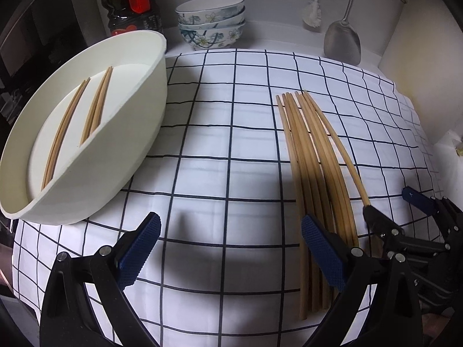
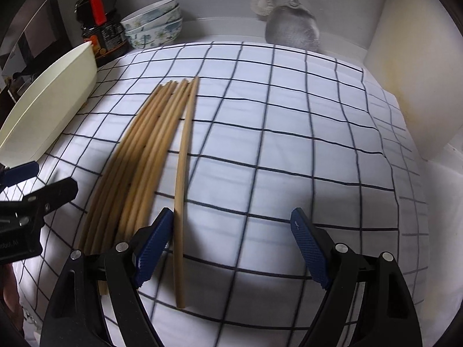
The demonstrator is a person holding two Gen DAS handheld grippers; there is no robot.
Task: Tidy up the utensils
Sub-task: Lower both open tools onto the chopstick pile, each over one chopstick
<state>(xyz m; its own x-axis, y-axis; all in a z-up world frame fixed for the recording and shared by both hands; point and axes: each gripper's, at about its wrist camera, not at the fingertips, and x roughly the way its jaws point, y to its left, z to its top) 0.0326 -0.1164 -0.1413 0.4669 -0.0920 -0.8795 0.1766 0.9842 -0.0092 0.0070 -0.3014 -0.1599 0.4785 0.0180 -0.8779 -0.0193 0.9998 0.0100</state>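
Note:
A bundle of bamboo chopsticks (image 1: 315,173) lies on the checked cloth (image 1: 225,144); it also shows in the right wrist view (image 2: 144,156). One chopstick (image 2: 183,173) lies a little apart on the bundle's right side, between the open jaws of my right gripper (image 2: 231,248), close to its left finger. My left gripper (image 1: 231,248) is open and empty, low over the cloth left of the bundle. A cream tray (image 1: 139,133) at the left holds two pairs of chopsticks (image 1: 95,107). My right gripper (image 1: 387,205) also shows in the left wrist view.
Stacked floral bowls (image 1: 211,23), a dark sauce bottle (image 1: 130,3), a hanging metal spatula (image 1: 343,40) and a brush (image 1: 312,14) stand along the back wall. A cream wall (image 2: 411,72) bounds the right side.

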